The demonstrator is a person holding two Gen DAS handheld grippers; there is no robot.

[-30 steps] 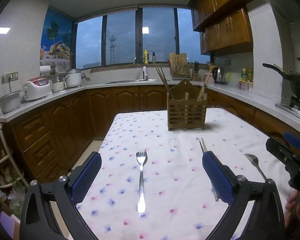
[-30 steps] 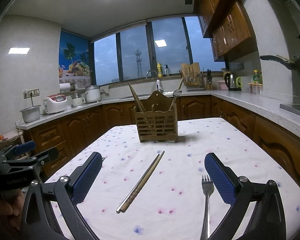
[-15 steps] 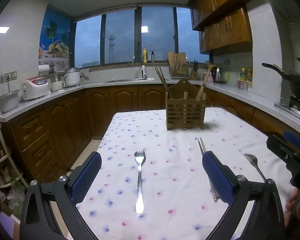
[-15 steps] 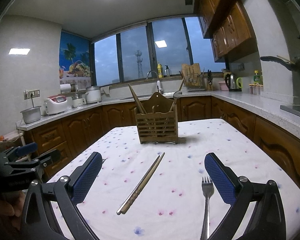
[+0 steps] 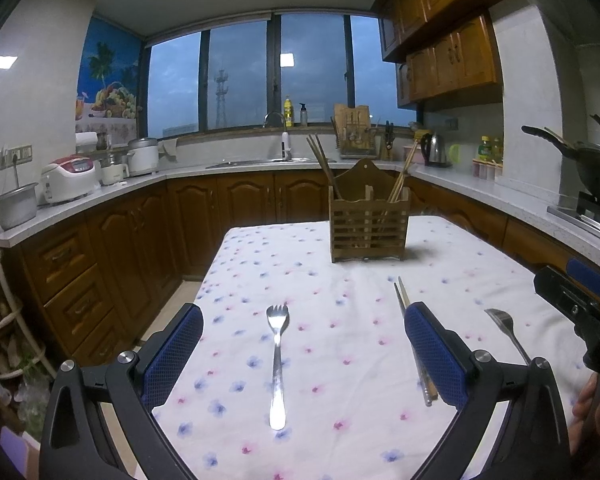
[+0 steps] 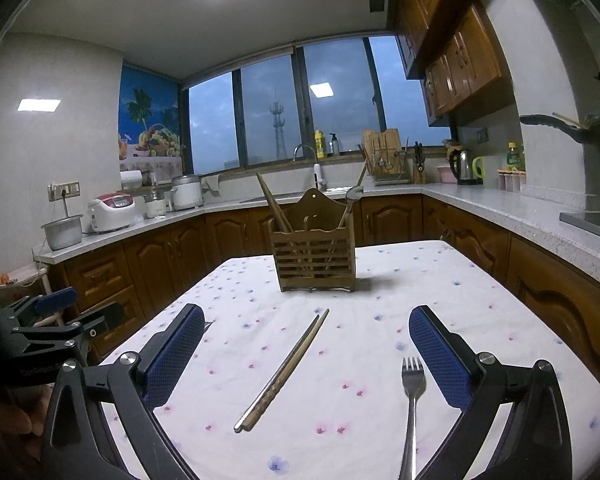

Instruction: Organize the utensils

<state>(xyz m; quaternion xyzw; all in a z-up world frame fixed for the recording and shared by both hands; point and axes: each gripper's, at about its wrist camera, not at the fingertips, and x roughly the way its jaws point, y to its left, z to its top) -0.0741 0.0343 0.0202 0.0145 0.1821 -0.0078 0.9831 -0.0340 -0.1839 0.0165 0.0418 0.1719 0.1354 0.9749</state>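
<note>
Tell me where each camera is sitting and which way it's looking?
Left wrist: rides the left gripper, low over the table's near-left end, facing the fork and wooden holder; its own open blue fingers show, plus the right gripper at the right edge.
Right wrist: rides the right gripper, facing the chopsticks and window; its open fingers show, plus the left gripper.
Both share the holder, chopsticks and flowered tablecloth.

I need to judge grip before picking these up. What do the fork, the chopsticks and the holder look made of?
Fork: polished metal, likely steel; it glints.
Chopsticks: matte brown, probably wood or bamboo, with silvery, seemingly metal ends.
Holder: slatted brown wood or bamboo, dull finish.
</note>
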